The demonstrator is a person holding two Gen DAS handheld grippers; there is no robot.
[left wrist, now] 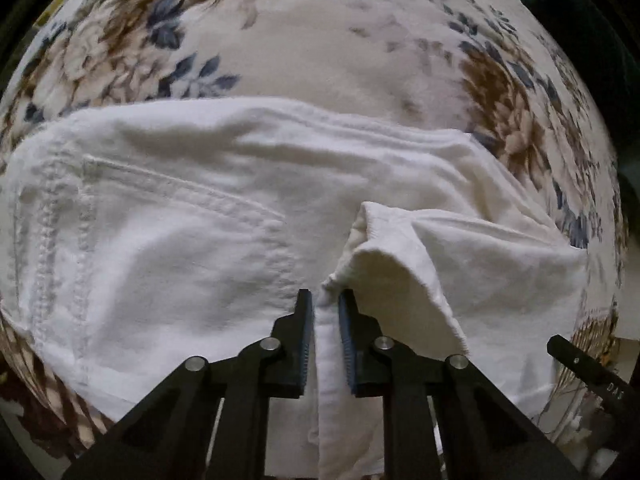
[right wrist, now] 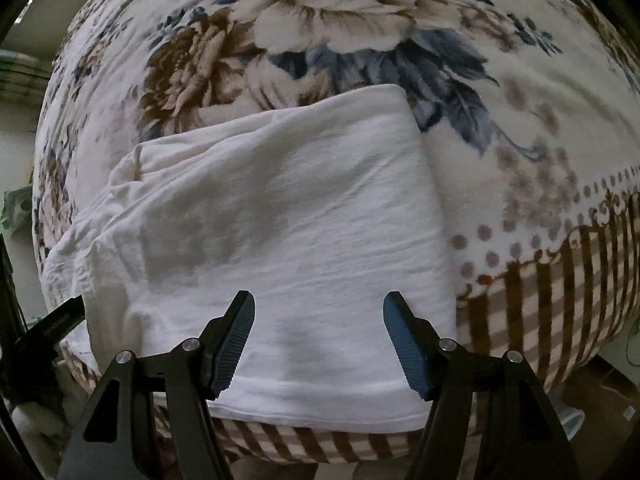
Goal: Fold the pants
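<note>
White pants (left wrist: pixel 168 216) are lying on a floral blanket (left wrist: pixel 320 40), the kind with big brown and blue flowers and a brown striped border along the near edge. Can't tell whether it covers a bed or a surface.

Left wrist view: you can see the seat side of the pants, with a stitched back pocket (left wrist: pixel 180 220) and a double-stitched seam running down the left side. A loose flap of the white fabric is lifted and bunched up in the middle, and the left gripper (left wrist: pixel 325 300) has its jaws pinched onto that fold, so a strip of cloth runs down between the blue pads. They're close together with only the fabric between them. On the far right of this view a bit of the other black tool pokes in.

Right wrist view: the pants (right wrist: pixel 280 208) look folded over into a thick rectangle, the near edge hanging right at the blanket's (right wrist: pixel 520 120) striped border. The right gripper (right wrist: pixel 319 304) is spread wide, hovering just above the near part of the fabric, nothing between its pads. The cloth looks a bit rumpled on the left side, smoother toward the right edge.
</note>
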